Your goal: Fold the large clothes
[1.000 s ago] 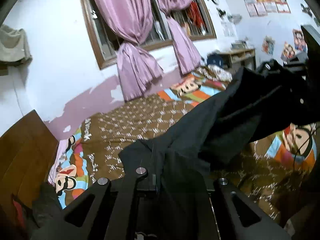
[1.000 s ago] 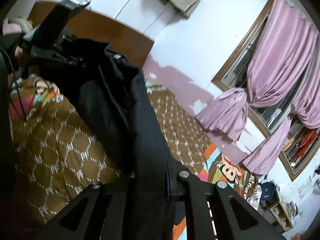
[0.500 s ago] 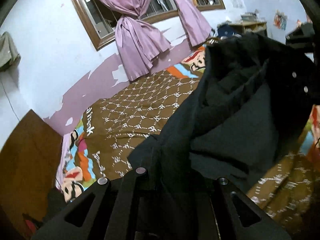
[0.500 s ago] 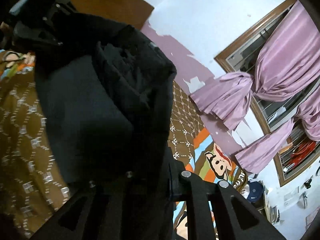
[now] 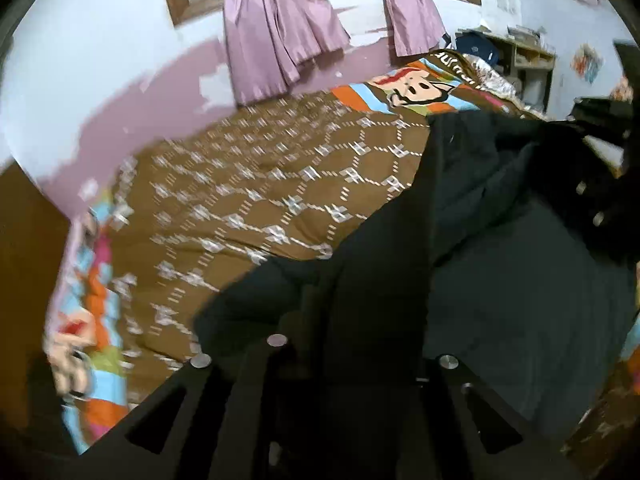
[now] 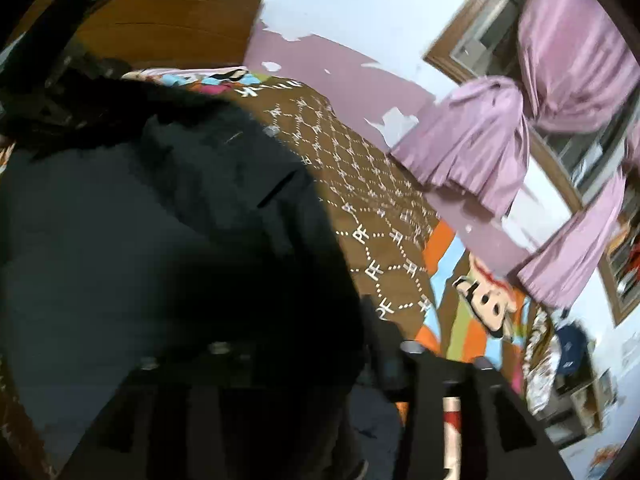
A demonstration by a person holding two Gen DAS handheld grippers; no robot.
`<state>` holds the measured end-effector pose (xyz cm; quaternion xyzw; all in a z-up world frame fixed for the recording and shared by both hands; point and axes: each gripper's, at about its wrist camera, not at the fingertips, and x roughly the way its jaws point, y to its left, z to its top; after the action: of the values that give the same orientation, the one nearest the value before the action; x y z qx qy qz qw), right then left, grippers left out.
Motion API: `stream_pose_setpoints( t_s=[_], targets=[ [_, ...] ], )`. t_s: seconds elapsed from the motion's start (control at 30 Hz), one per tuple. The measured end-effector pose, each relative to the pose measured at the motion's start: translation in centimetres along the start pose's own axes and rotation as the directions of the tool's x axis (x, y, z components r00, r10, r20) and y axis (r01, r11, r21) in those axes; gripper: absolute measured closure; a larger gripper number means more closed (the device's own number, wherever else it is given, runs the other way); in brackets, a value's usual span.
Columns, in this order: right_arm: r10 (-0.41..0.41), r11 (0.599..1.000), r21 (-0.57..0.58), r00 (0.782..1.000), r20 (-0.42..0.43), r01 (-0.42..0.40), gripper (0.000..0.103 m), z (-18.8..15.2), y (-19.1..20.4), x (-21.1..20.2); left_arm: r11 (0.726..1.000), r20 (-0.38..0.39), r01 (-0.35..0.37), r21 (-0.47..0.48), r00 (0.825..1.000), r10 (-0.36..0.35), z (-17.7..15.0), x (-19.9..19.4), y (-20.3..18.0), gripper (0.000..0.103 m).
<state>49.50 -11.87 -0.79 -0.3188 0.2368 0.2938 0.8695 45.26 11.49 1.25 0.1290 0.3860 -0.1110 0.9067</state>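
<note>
Left claw (image 5: 340,360) pinches black garment (image 5: 500,280), stretched rightward.

A brown quilt with a white hexagon pattern (image 5: 256,184) covers the bed, its edges bordered with bright striped cartoon panels (image 5: 412,88). Along the bed's far edge runs a white wall with peeling pink paint (image 5: 132,92), where knotted pink curtains (image 5: 276,40) hang in a wood-framed window (image 6: 472,40). A brown wooden headboard (image 6: 168,28) stands at the bed's head, and a cluttered wooden shelf (image 5: 528,60) stands beyond its foot.

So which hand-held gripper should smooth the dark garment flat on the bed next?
Right. The right hand-held gripper has just been opening and looks free of the dark garment, while the left hand-held gripper is shut on it.
</note>
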Motion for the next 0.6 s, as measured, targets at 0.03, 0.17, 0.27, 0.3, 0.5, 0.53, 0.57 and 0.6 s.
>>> stream_pose_setpoints(
  t_s=[0.03,0.17,0.27,0.3,0.5,0.53,0.57,0.6],
  targets=[
    [0.010,0.999,0.036,1.000,0.012,-0.010,0.038,-0.4,-0.6,0.3,0.999,0.000,0.023,-0.026,1.000,-0.023,-0.1,0.6,0.6,0.091],
    [-0.006,0.994,0.109,0.996,0.092,-0.004,0.021,-1.1,-1.8,-0.6,0.982,0.050,0.119,-0.148,0.992,-0.113,-0.1,0.7,3.0,0.075],
    [-0.082,0.992,0.108,0.985,0.150,0.066,0.013,-0.7,-2.4,-2.0,0.974,0.127,0.103,-0.204,0.989,-0.078,-0.3,-0.8,4.1,0.030],
    [-0.088,0.991,0.119,0.983,0.162,0.069,0.012,-0.6,-2.7,-2.3,0.974,0.166,0.089,-0.208,0.985,-0.055,-0.6,-1.6,4.5,0.026],
    [-0.096,0.985,0.161,0.969,0.229,0.060,0.002,0.4,-3.5,-4.6,0.964,0.234,0.083,-0.253,0.972,-0.022,-1.8,-4.6,5.4,0.026],
    [-0.095,0.984,0.171,0.968,0.234,0.055,0.002,0.7,-3.6,-5.0,0.964,0.240,0.078,-0.254,0.971,-0.015,-2.0,-4.9,5.4,0.026],
    [-0.098,0.979,0.196,0.963,0.250,0.049,0.002,1.1,-4.1,-5.5,0.965,0.244,0.073,-0.252,0.970,-0.009,-2.2,-5.1,5.4,0.026],
    [-0.088,0.973,0.230,0.959,0.269,0.025,0.001,1.5,-4.8,-6.2,0.966,0.248,0.069,-0.250,0.969,-0.006,-2.5,-5.5,5.1,0.026]
  ],
)
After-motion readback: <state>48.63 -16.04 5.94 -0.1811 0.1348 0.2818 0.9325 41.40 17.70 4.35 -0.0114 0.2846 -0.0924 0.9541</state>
